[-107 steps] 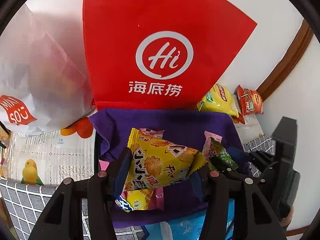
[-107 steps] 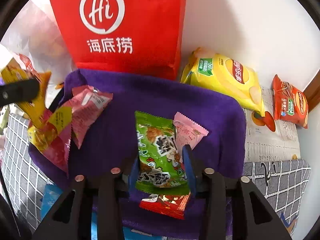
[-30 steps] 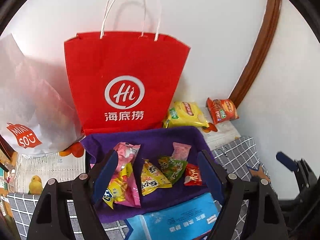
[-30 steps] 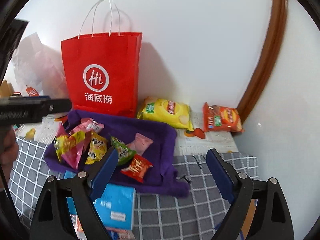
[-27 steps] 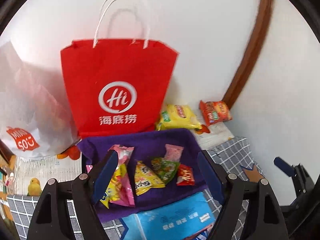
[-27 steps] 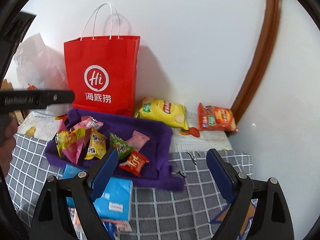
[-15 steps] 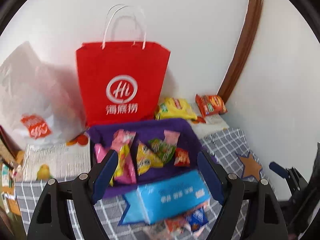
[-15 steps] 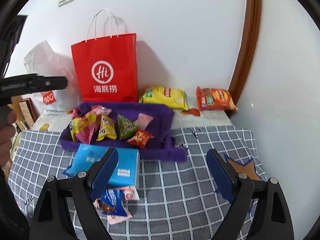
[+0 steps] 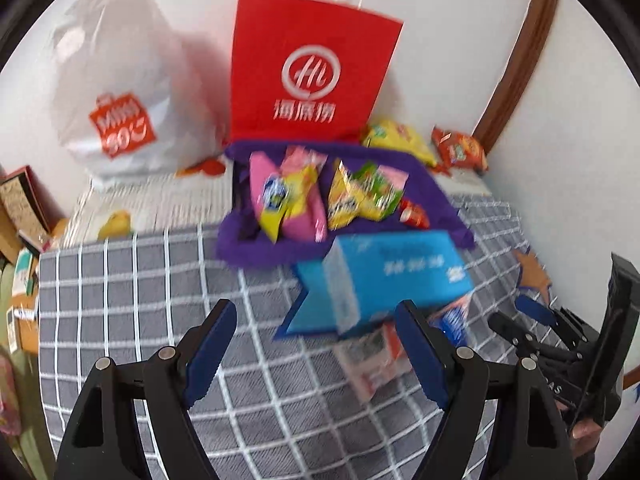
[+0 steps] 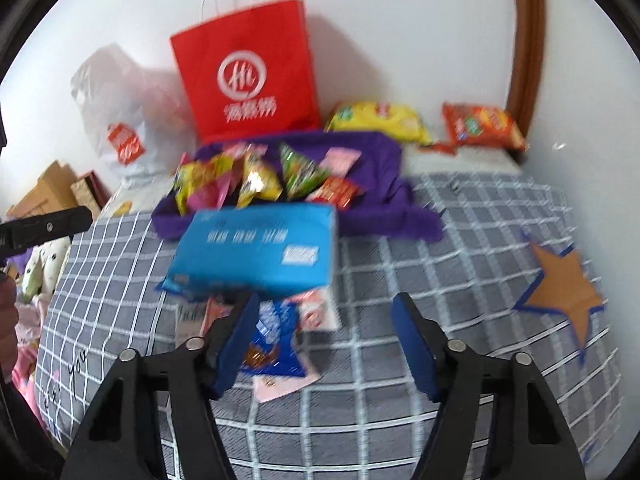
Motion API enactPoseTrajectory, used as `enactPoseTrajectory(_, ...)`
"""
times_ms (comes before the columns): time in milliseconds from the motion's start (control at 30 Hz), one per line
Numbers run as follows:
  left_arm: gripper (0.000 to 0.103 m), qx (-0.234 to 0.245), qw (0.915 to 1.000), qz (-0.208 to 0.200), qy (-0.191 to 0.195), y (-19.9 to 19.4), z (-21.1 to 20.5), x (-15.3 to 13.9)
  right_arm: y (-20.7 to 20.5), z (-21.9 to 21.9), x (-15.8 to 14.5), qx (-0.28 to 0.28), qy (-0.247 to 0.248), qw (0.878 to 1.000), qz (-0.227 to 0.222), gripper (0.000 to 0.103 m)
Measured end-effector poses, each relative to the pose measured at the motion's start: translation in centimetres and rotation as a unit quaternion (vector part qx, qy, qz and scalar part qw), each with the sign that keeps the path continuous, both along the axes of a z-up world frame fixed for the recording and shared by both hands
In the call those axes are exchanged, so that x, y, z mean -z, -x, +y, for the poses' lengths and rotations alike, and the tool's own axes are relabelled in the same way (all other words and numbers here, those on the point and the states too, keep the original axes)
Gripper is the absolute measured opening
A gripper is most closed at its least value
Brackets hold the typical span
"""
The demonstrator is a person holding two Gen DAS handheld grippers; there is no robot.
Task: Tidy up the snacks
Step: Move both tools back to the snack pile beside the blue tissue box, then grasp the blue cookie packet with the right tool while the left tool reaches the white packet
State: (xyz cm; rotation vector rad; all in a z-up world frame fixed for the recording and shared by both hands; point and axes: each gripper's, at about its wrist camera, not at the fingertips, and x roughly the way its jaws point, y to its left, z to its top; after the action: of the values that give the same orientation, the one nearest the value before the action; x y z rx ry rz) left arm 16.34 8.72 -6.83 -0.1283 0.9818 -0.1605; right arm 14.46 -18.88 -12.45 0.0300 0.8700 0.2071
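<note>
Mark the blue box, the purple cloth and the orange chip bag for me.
blue box [image 10: 256,248], right wrist view, on its printed top face.
purple cloth [image 10: 380,168], right wrist view, on a bare right part.
orange chip bag [image 10: 480,126], right wrist view, on the middle of its front.

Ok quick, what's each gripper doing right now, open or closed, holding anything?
Left gripper: open, holding nothing.
Right gripper: open, holding nothing.
</note>
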Motion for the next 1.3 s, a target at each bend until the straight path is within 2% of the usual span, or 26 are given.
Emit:
enactPoseTrajectory(400,0.080,-0.021,0.9987,0.040,0.022,2.1,3.2,4.3,-0.5,3.9,3.8,-0.024,0.010,0.999,0.024,0.067)
enactPoseTrajectory(500,0.080,-0.020,0.9983,0.047,0.029,2.3,3.3,4.9,-0.9,4.8,4.7,-0.026,0.028,0.999,0.030,0.067)
enactPoseTrajectory(533,0.080,-0.020,0.9981,0.049,0.030,2.3,3.3,5.2,-1.0,5.0,5.0,-0.027,0.034,0.999,0.033,0.061)
enactPoseTrajectory(600,0.080,-0.019,0.9979,0.053,0.031,2.3,3.1,5.5,-1.1,5.3,5.6,-0.032,0.043,0.998,0.038,0.044)
enactPoseTrajectory(667,0.080,-0.015,0.9977,0.059,0.031,2.2,2.6,5.9,-1.0,5.3,5.9,-0.035,0.041,0.998,0.038,0.044)
enactPoseTrajectory(800,0.080,-0.003,0.9971,0.070,0.028,2.0,1.0,6.8,0.1,4.5,4.7,-0.043,0.030,0.998,0.020,0.043)
enactPoseTrajectory(1033,0.080,0.027,0.9946,0.100,0.013,1.3,-3.7,9.6,2.2,1.0,2.9,-0.032,0.046,0.998,-0.015,0.043)
enactPoseTrajectory(1167,0.080,0.016,0.9952,0.097,-0.001,1.1,-5.3,10.6,2.7,-1.5,4.0,-0.019,0.071,0.997,-0.016,0.043)
enactPoseTrajectory(1300,0.079,-0.004,0.9953,0.096,0.003,0.3,-6.0,10.5,2.6,-3.2,5.5,-0.010,0.059,0.998,0.000,0.043)
